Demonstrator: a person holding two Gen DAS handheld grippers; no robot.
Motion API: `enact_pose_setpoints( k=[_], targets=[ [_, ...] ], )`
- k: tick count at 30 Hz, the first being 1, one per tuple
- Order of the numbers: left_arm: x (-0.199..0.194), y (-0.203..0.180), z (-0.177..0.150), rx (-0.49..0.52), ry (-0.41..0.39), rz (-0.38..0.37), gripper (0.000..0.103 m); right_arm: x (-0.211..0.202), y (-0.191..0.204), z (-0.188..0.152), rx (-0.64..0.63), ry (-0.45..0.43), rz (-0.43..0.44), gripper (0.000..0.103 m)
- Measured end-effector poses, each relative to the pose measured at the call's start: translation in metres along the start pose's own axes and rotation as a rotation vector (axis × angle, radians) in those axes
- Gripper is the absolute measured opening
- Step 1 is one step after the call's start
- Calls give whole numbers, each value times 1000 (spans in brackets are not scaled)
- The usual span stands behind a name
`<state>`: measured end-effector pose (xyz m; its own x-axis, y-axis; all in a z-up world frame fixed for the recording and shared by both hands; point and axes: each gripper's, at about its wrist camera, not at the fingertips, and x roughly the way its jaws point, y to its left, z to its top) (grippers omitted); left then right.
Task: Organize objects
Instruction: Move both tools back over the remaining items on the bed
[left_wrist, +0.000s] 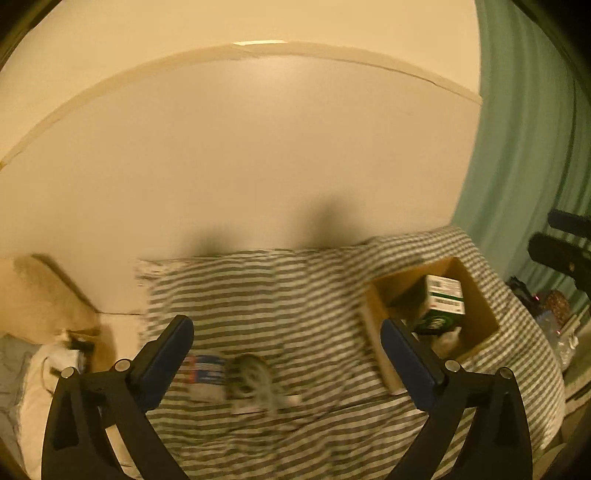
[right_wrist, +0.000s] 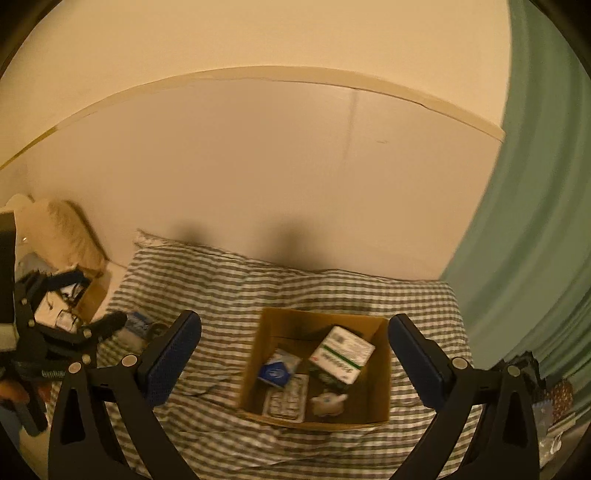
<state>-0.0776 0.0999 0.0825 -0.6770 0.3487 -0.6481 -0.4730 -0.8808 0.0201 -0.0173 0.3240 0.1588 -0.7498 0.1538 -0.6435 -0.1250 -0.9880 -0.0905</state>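
A cardboard box (right_wrist: 380, 373) sits open on a bed covered with a grey-and-white striped sheet (right_wrist: 229, 295), against a plain cream wall, with a green curtain (right_wrist: 535, 258) hanging to the right. The box already holds several things: a white-and-green carton (right_wrist: 341, 353) leaning at a tilt, a small blue-and-white packet (right_wrist: 277, 369), a blister pack (right_wrist: 287, 400) lying flat, and a small pale object (right_wrist: 328, 402) too blurred to name. The right gripper (right_wrist: 295, 350) hovers above the box with its jaws spread wide and nothing between them. The left gripper (left_wrist: 286, 349) is off to the left of the box, also spread wide and empty, above two items lying on the sheet: a blue, red and white packet (left_wrist: 205, 373) and, touching it, a blurred grey-speckled object (left_wrist: 255, 380). Judging by this, the sorting looks well under way but unfinished, with at least these two loose items left to go into the box. Clutter beside the bed, at far left, is too dim to make out.
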Motion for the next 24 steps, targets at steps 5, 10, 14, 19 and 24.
enact_pose_setpoints(
  k=[5, 10, 14, 19, 24],
  targets=[
    [-16, 45, -20, -39, -40, 72, 103, -4, 49, -6, -25, -29, 65, 103],
    [-23, 75, -43, -66, -91, 91, 103, 15, 90, -17, -38, -19, 89, 103],
    [-11, 90, -57, -75, -74, 113, 103, 44, 111, -32, -9, 7, 111, 103],
    [15, 101, -84, -51, -40, 138, 103, 80, 141, -50, -51, 43, 110, 103],
    [52, 113, -118, -60, 62, 158, 103, 123, 168, -74, -73, 96, 143, 103]
  ],
)
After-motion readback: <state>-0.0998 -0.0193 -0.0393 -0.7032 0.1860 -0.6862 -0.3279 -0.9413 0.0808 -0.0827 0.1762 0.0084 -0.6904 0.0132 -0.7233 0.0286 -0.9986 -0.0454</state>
